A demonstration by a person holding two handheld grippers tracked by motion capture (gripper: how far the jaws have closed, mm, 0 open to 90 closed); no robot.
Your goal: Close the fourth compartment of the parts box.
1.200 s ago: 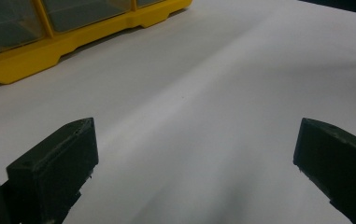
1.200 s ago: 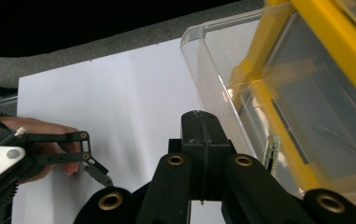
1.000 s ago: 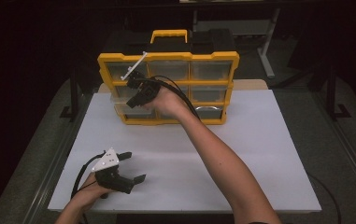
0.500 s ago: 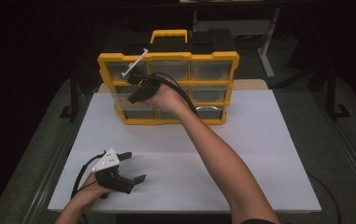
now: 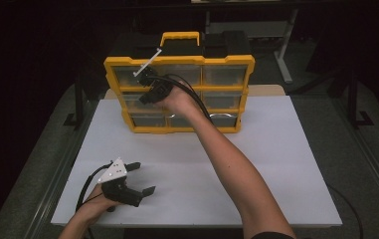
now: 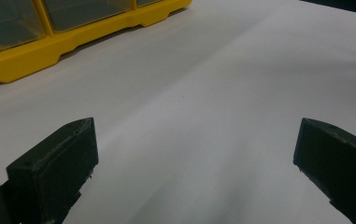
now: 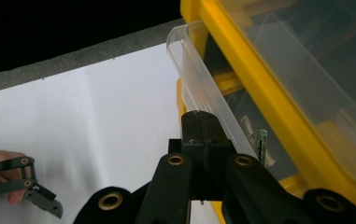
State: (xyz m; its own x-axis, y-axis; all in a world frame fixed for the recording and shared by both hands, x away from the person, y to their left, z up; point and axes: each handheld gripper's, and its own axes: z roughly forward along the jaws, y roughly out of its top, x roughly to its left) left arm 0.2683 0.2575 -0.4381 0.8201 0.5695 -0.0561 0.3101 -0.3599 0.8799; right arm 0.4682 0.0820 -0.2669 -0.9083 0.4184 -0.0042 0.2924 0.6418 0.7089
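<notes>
At the far side of the white table (image 5: 276, 149), the yellow organizer (image 5: 177, 94) stands upright, and the right gripper (image 7: 202, 122) has its jaws pressed together on a clear drawer (image 7: 203, 79) (pulled partly out). The left gripper (image 5: 140, 178) rests near the table's front edge, jaws wide apart.

tongs (image 5: 140, 178): black, two jaws | brass rivets | white three-cornered plate | black cables | forearms bare

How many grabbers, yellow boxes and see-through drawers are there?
Grabbers: 2, the left gripper and the right gripper
Yellow box: 1, the organizer
Clear drawers on its front: 6
Total: 9
</notes>
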